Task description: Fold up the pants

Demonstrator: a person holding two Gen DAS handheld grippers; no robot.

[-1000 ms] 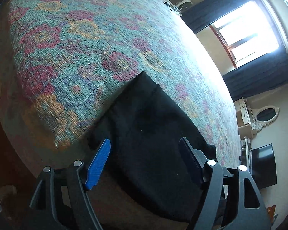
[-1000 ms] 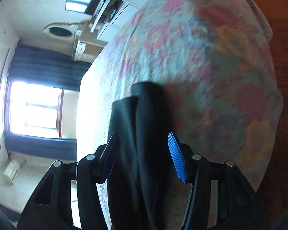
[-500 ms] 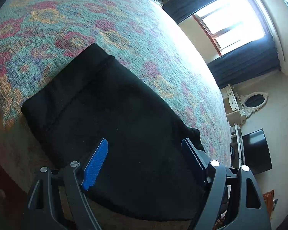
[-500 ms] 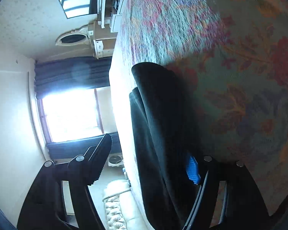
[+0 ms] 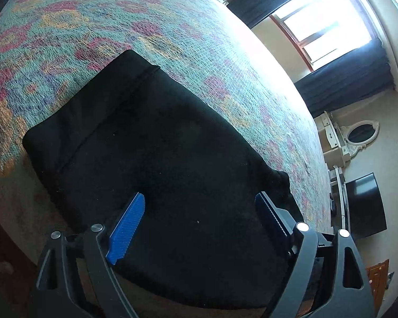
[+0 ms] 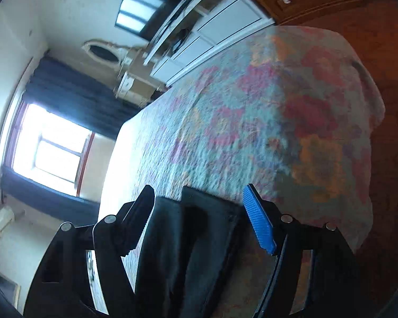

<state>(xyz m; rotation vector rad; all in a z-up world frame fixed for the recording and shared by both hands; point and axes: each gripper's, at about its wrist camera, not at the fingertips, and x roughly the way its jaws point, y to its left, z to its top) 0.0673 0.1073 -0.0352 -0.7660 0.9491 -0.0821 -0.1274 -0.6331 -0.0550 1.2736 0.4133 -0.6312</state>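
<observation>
- The bedspread [image 5: 98,23] past the folded pants [image 5: 156,164] lies flat and bare; I see free passage over it toward the window [image 5: 323,26].
- My left gripper [image 5: 199,212] hangs over the pants with nothing between its fingers and the cloth.
- On the right view the bed's far corner [image 6: 358,122] is clear; drawers [image 6: 212,42] stand beyond.

Bedspread [image 6: 252,122] blurred; pants [image 6: 188,251] (black) cut off below.

home bedroom | bed with floral bedspread [image 5: 172,26] | curtained window [image 5: 323,26] | oval mirror [image 5: 360,135]
</observation>
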